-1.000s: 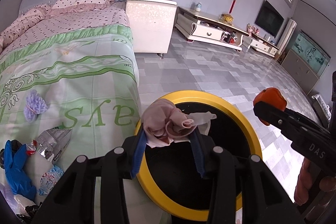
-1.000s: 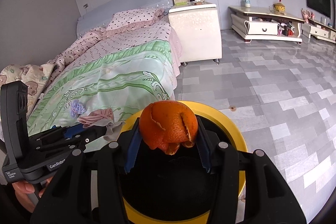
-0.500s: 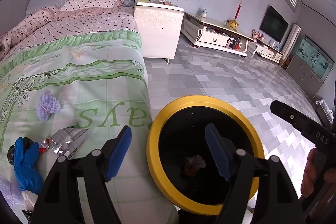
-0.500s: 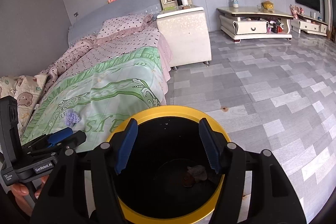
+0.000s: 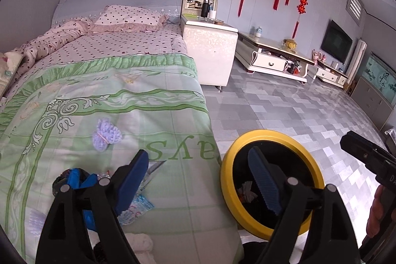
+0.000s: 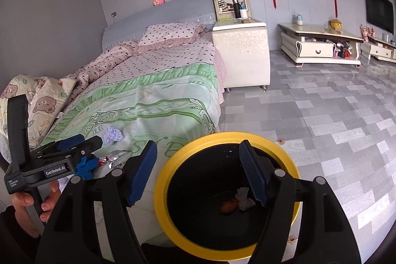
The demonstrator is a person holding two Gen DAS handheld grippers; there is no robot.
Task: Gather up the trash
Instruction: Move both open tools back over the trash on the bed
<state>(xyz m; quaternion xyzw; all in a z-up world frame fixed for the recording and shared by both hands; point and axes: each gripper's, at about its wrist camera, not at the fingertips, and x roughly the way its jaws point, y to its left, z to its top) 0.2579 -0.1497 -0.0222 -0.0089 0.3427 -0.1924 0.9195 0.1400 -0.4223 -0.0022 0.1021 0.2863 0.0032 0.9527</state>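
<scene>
Both my grippers, left [image 5: 198, 180] and right [image 6: 198, 170], opening, fingers empty, above the yellow-rimmed bin [image 6: 163, 180]. Next: reach the wrappers [image 5: 141, 209] heaped at the bed's [image 5: 173, 115] foot edge.

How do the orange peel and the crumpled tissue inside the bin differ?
The orange peel is brownish orange and rounded; the crumpled tissue is pale grey-white and wrinkled. The peel lies left of the tissue in the right wrist view. Both rest at the bottom of the yellow-rimmed bin.
</scene>
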